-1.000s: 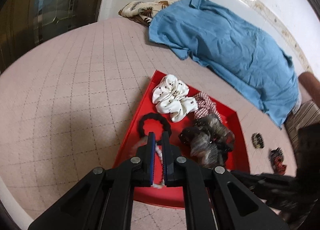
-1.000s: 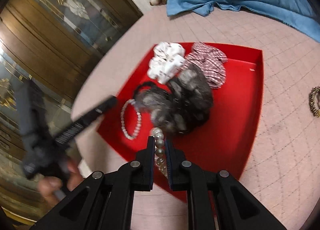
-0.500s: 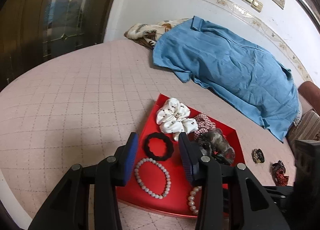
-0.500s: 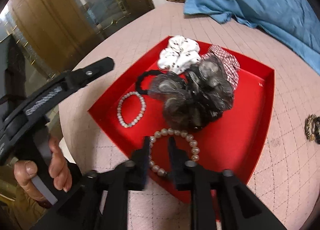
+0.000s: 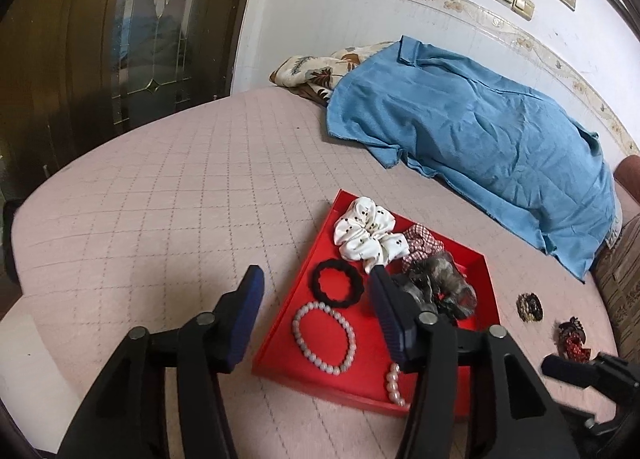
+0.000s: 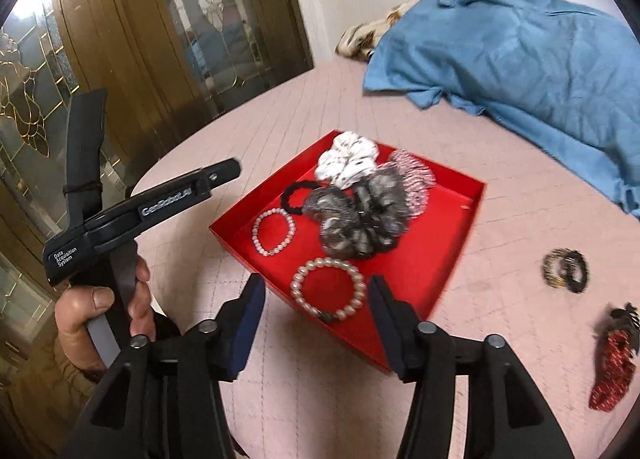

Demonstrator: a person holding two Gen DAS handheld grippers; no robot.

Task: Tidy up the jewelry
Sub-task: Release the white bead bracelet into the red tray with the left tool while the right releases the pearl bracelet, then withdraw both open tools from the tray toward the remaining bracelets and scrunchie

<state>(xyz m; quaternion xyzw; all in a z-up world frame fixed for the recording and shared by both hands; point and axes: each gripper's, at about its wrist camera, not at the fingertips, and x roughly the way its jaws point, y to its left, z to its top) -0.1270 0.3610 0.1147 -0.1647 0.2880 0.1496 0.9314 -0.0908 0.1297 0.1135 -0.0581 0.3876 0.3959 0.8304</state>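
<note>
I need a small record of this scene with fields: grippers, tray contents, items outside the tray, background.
left gripper: open, holds nothing
right gripper: open, holds nothing
tray: red, on the pink quilt
in tray: two bead bracelets, black hair tie, white scrunchie, checked scrunchie, grey scrunchie
outside tray: dark-gold hair tie, red hair clip
background: blue shirt

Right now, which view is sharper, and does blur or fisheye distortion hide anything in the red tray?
Left wrist view: sharp; the pale bead bracelet in the red tray reads cleanly, edges only bowed by fisheye. Right wrist view: motion-smeared; the grey-black scrunchie and tray rim are soft.
</note>
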